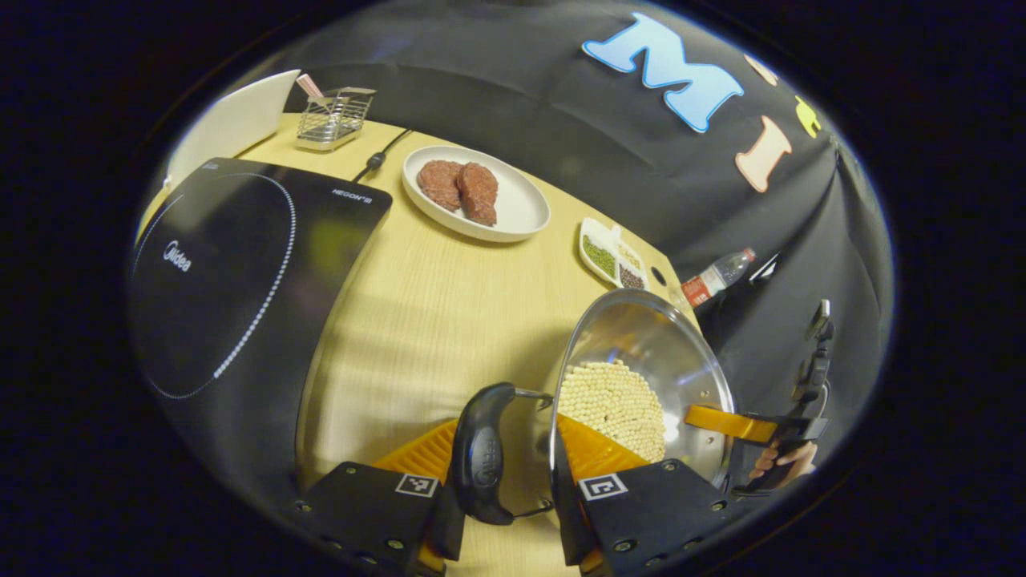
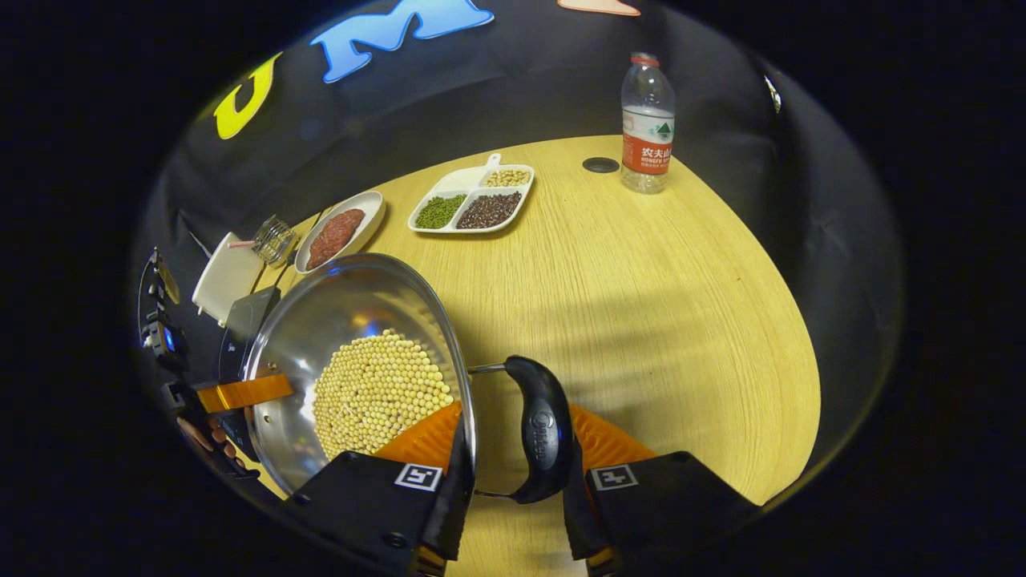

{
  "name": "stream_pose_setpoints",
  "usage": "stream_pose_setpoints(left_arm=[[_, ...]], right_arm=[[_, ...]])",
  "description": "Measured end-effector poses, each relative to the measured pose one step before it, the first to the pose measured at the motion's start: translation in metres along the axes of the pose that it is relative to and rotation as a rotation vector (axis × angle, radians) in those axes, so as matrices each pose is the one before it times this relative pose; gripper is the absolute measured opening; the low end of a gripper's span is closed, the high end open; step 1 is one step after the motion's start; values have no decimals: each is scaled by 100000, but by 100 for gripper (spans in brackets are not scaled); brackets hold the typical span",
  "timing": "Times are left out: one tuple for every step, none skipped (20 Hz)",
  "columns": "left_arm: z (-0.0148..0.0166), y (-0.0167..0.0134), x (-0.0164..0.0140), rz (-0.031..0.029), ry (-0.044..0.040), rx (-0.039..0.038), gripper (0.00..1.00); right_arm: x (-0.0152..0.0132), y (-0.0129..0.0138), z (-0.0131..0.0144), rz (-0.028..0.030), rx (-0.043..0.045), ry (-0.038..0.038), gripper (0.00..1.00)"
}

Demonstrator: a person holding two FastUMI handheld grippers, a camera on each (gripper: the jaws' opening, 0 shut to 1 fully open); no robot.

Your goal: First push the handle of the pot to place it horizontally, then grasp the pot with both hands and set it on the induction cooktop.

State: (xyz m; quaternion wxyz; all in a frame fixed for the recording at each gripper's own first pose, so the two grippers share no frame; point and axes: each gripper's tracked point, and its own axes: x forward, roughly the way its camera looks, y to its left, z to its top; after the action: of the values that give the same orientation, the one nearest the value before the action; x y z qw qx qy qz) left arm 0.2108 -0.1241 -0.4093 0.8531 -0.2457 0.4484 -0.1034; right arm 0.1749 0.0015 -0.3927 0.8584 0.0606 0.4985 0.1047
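Left gripper [image 1: 501, 481]: fingers clamped on the pot's black side handle [image 1: 481, 453].
Right gripper [image 2: 513, 481]: closed on the opposite handle [image 2: 541, 429].
Pot [image 2: 353, 320]: holds pale beans, hangs between both grippers.
Cooktop [image 1: 232, 272]: on the table [image 1: 449, 296], left of the pot.

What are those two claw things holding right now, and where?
Both hold the shiny steel pot of pale beans: the left gripper clamps one black side handle, the right gripper the other handle.
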Motion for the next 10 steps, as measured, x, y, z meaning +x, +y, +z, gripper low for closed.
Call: stream_pose_setpoints(left_arm=[[-238,13,-1030,-438,-141,-174,48],[-226,84,-1120,-226,-313,262,48],[-217,141,-1110,-109,160,237,48],[-241,83,-1033,-23,-17,350,48],[-179,245,-1144,2,37,211,45],[-208,331,-1251,163,180,275,52],[-81,346,-971,252,370,638,48],[-205,546,-1095,430,447,731,52],[-94,685,-1130,153,-292,470,48],[112,725,-980,-237,-298,-177,48]], right_arm=[[-721,209,-239,-58,-122,-412,53],[-1254,332,-493,131,225,-131,53],[-1077,542,-626,-71,314,193,50],[-1066,545,-614,-103,402,-10,53],[-1034,604,-595,87,33,-134,50],[-856,615,-612,26,568,500,50],[-819,806,-632,-42,572,1306,50],[-507,808,-747,-270,288,547,50],[-627,786,-613,-207,-635,-318,50],[-1083,651,-466,71,-315,-701,53]])
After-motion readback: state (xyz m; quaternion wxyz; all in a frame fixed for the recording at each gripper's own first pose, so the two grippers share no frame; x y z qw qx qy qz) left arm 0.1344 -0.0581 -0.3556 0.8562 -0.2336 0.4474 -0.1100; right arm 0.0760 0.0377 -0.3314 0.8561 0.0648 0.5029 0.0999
